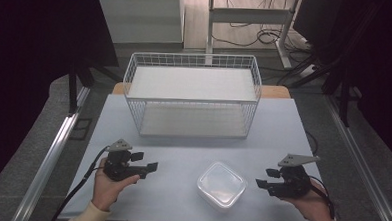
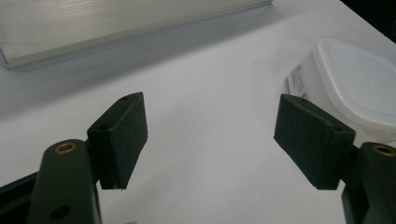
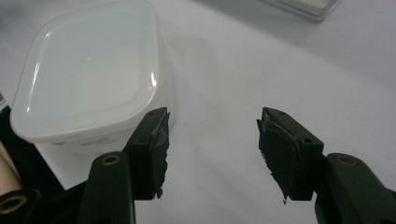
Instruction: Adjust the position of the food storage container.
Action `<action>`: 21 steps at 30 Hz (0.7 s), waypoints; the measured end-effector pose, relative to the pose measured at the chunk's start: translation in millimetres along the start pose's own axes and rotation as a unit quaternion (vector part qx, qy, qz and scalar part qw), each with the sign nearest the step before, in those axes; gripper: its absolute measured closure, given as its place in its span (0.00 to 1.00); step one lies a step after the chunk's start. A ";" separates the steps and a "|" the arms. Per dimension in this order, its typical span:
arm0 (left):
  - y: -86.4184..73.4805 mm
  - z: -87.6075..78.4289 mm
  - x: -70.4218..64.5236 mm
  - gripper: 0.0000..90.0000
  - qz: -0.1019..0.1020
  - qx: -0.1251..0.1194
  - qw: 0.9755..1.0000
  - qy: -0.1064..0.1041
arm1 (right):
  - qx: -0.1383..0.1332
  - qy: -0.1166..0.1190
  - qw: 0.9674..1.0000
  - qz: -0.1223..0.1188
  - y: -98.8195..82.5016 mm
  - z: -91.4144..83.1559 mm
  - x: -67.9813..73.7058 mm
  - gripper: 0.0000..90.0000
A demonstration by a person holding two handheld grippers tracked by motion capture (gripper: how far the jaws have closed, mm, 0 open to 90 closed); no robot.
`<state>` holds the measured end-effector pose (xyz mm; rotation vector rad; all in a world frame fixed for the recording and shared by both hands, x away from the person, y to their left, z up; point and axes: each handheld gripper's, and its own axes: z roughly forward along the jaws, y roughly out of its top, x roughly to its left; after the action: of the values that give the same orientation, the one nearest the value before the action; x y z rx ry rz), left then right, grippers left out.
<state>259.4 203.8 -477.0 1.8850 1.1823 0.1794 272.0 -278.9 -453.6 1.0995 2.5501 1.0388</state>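
Label on plastic container side, print too small to read.

Left gripper jaws apart, right gripper jaws apart

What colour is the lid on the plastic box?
The lid is cloudy, see-through white, clearest in the right gripper view.

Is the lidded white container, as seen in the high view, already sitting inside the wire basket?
No, the container stands on the table between the two grippers, well in front of the wire basket.
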 end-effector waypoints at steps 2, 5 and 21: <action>-0.1 1.0 -0.1 0.28 0.001 0.003 1.000 -0.001 | 0.011 0.010 1.000 -0.010 -0.8 3.2 4.4 0.53; -0.1 2.0 0.3 0.28 0.001 0.004 1.000 -0.001 | 0.024 0.020 0.999 -0.021 -1.1 5.6 8.5 0.59; -0.7 2.8 -0.5 0.28 0.004 0.006 1.000 -0.002 | 0.124 0.078 0.981 -0.130 -8.6 37.8 59.3 0.99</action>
<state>260.2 201.8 -479.0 1.9000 1.1770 0.1726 240.4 -221.7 -480.9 0.7269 2.9134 0.7859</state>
